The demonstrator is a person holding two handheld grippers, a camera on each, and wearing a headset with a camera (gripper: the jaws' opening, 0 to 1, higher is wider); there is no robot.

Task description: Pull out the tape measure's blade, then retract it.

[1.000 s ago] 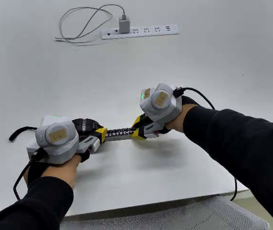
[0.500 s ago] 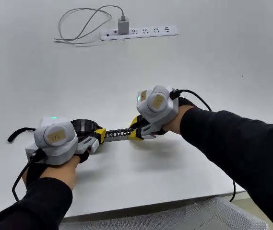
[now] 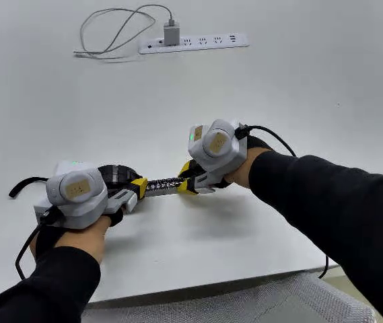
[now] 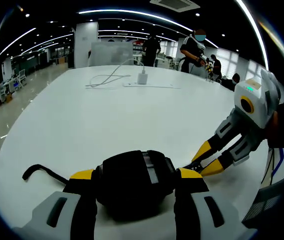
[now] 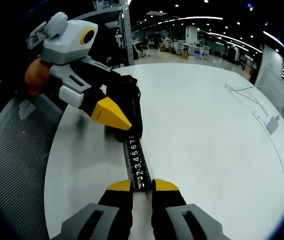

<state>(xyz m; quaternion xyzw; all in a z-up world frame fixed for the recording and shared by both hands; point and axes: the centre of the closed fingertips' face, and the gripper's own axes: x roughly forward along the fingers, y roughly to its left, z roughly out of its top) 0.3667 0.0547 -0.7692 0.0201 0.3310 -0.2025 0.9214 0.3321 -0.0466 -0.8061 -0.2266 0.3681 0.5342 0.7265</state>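
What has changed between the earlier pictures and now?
The right gripper, shut on the end of the blade, moved slightly toward the case, so less blade is out. The left gripper stayed shut on the case, and the power strip lies as before.

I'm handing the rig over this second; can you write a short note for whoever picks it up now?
Left gripper: shut on the tape measure case, on the table.
Right gripper: shut on the end of the blade.
Done: blade out a short stretch between the grippers.
To do: pull further if needed, then retract it into the case.
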